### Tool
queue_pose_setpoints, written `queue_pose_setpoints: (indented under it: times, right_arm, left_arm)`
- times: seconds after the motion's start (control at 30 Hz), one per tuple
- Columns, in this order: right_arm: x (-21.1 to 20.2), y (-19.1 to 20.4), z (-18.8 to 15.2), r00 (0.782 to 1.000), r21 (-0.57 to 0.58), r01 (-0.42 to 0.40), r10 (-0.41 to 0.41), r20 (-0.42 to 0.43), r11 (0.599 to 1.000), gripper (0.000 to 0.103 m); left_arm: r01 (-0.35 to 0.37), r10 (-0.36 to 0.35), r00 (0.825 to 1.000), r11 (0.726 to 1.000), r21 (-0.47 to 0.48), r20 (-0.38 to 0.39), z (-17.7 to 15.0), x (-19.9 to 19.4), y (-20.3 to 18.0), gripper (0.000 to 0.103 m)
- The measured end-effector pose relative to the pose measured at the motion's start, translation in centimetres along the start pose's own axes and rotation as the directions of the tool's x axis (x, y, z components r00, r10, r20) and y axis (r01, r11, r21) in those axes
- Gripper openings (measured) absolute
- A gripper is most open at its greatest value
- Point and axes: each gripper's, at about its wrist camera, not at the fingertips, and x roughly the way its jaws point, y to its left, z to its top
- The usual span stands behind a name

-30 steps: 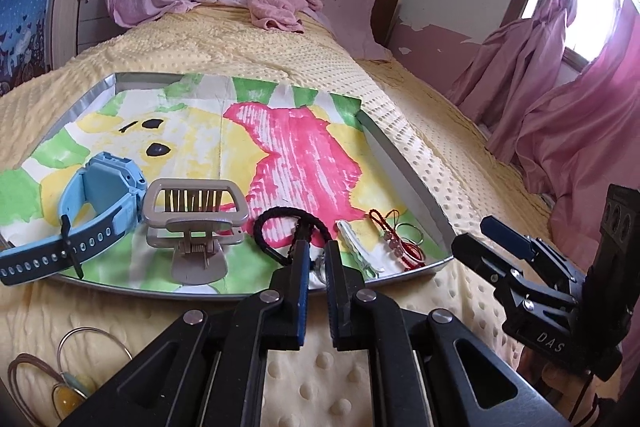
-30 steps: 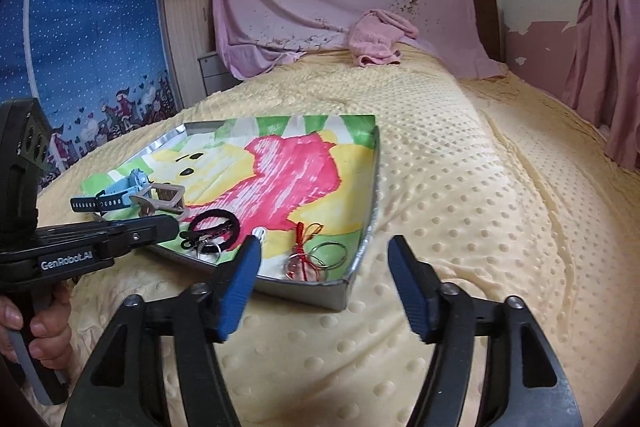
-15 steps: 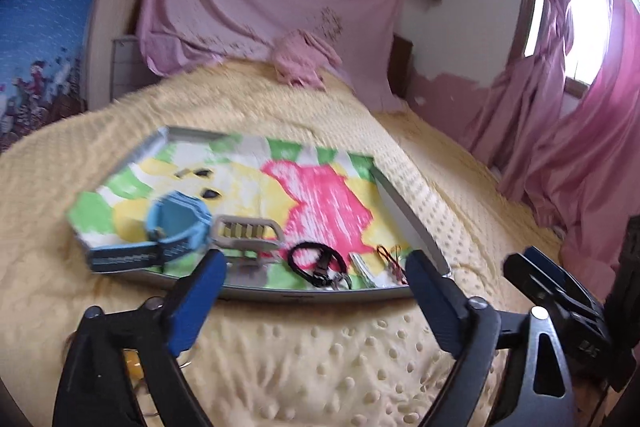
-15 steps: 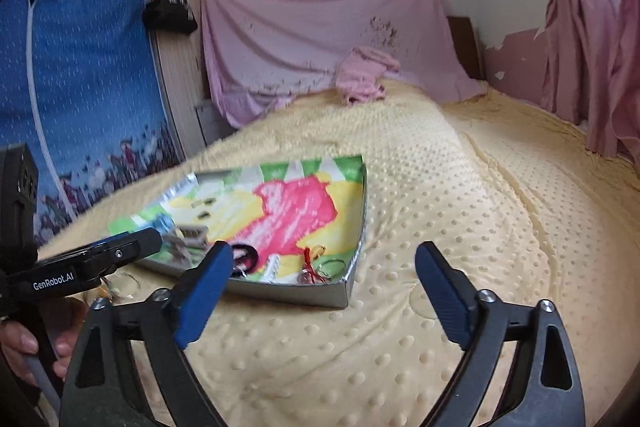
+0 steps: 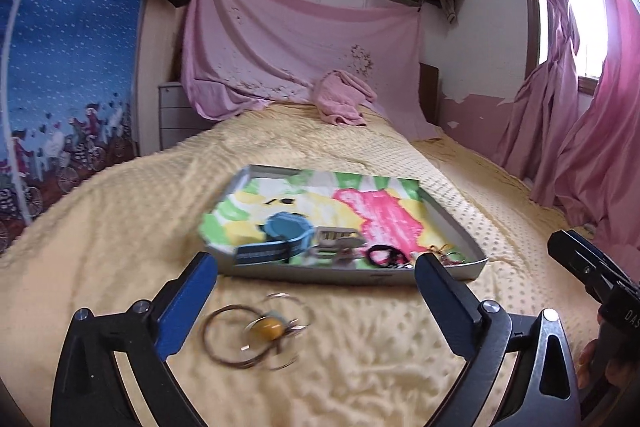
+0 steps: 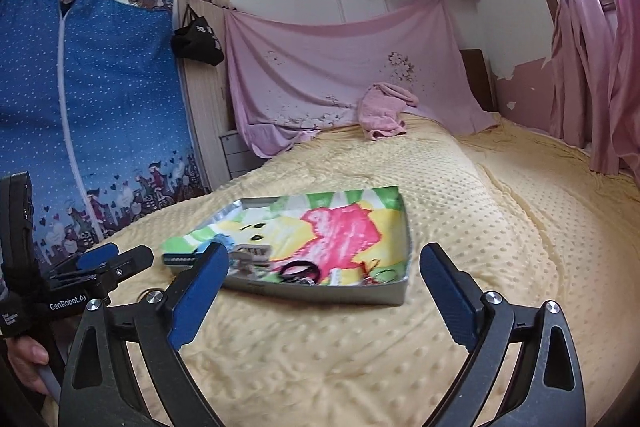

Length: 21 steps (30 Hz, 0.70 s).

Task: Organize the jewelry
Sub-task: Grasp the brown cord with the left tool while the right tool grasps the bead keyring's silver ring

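Observation:
A metal tray point(image 5: 468, 269) with a bright painted liner lies on the yellow bed point(image 5: 360, 367); it also shows in the right wrist view point(image 6: 320, 297). In it lie a blue watch point(image 5: 286, 233), a beige hair claw point(image 5: 338, 243), a black hair tie point(image 5: 386, 255) and a red cord with rings point(image 5: 446, 255). A brown necklace with an amber stone point(image 5: 269, 327) lies on the bed in front of the tray. My left gripper point(image 5: 316, 301) is open and empty above it. My right gripper point(image 6: 324, 293) is open and empty, short of the tray.
A pink towel point(image 5: 340, 101) lies at the bed's far end under a hanging pink sheet point(image 5: 300, 39). Pink curtains point(image 5: 584, 131) hang at the right. A blue fabric wardrobe point(image 6: 88, 115) stands at the left. The right gripper's body point(image 5: 600, 279) shows at the right edge.
My left gripper let go of the black hair tie in the tray, opened wide and pulled back and up. My right gripper opened wider and also drew back.

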Motion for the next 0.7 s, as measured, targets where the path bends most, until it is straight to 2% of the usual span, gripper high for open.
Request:
queue_pose_setpoints:
  times: [0.2, 0.43, 0.7]
  right_arm:
    - [-0.2, 2.4, -1.4, 0.999, -0.023, -0.035, 0.035, -0.021, 0.999, 0.094]
    - [0.5, 4.6, -2.8, 0.996, -0.038, -0.066, 0.064, -0.065, 0.997, 0.094]
    - [2.5, 6.5, -4.1, 0.987, -0.073, -0.098, 0.087, -0.138, 0.993, 0.094]
  left_arm:
    - [-0.060, 0.060, 0.998, 0.998, 0.004, 0.004, -0.2, -1.8, 2.3, 0.100]
    - [-0.184, 0.184, 0.983, 0.983, 0.002, -0.029, -0.8, -2.3, 5.5, 0.100]
    - [-0.215, 0.217, 0.972, 0.976, 0.034, -0.086, -2.1, -1.7, 6.7, 0.100]
